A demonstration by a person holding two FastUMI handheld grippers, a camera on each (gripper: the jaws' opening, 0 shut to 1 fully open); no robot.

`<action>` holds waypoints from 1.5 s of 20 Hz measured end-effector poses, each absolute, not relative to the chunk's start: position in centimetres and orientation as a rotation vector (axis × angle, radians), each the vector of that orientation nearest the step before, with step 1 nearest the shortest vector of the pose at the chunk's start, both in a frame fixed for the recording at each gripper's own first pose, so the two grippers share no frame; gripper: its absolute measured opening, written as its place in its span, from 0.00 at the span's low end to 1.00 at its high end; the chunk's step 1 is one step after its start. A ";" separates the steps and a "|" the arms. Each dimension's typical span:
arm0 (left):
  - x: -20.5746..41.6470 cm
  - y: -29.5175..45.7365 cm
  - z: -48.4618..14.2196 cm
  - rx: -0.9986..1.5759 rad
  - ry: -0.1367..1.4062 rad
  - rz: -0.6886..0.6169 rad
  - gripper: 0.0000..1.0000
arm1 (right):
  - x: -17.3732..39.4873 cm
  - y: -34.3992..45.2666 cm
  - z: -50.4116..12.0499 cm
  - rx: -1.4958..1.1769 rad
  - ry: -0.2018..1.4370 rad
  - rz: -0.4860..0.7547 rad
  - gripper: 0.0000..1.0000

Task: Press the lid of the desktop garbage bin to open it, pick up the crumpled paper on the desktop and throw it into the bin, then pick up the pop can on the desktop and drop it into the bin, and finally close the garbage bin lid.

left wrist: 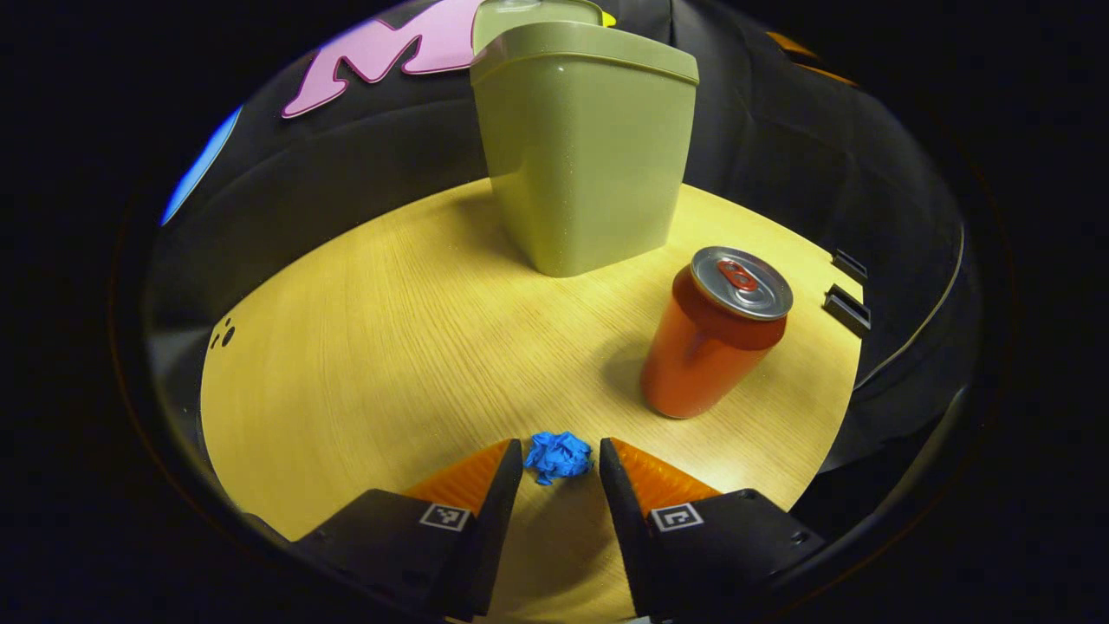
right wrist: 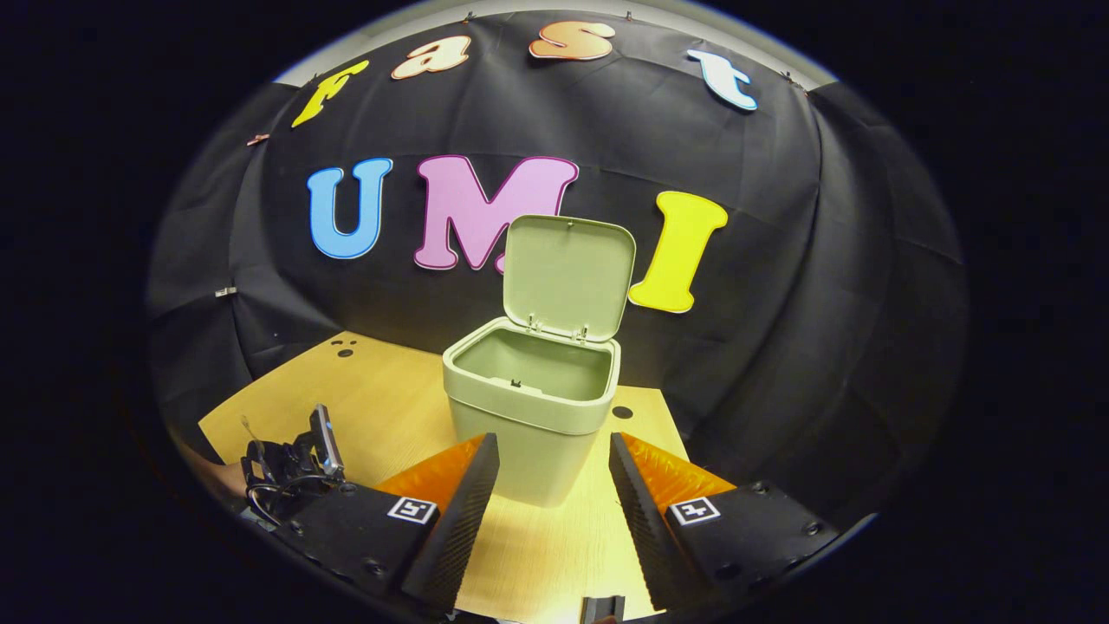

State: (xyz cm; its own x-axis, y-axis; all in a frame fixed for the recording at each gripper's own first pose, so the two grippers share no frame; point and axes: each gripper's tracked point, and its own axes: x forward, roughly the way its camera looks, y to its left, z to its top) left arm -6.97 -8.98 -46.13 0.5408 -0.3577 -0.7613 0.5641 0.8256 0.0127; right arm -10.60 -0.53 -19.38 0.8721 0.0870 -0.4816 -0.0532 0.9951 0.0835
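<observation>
Left tool (left wrist: 560,459) low over wooden tabletop (left wrist: 372,347), jaws spread, gripping nothing. Blue crumpled paper (left wrist: 559,456) lies on tabletop between its tips, not yet pinched; placement suits closing on it. Orange pop can (left wrist: 715,342) stands upright just right of paper, apart from it. Green garbage bin (left wrist: 585,165) farther back.

Right tool (right wrist: 553,455) raised, jaws apart, empty, facing garbage bin; lid (right wrist: 567,277) stands upright, mouth clear for drop. Likely step: grasp paper.
</observation>
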 end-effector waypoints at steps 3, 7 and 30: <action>-7.0 -8.9 -46.4 0.265 0.839 -0.558 0.51 | -11.0 -0.6 -19.8 0.063 0.515 0.068 0.82; -6.7 -8.4 -45.9 0.271 0.819 -0.542 0.35 | -11.5 0.4 -20.7 0.109 0.547 0.089 0.82; -4.3 -6.6 -34.5 0.148 0.627 -0.518 0.24 | -12.4 4.3 -23.5 0.104 0.603 0.150 0.82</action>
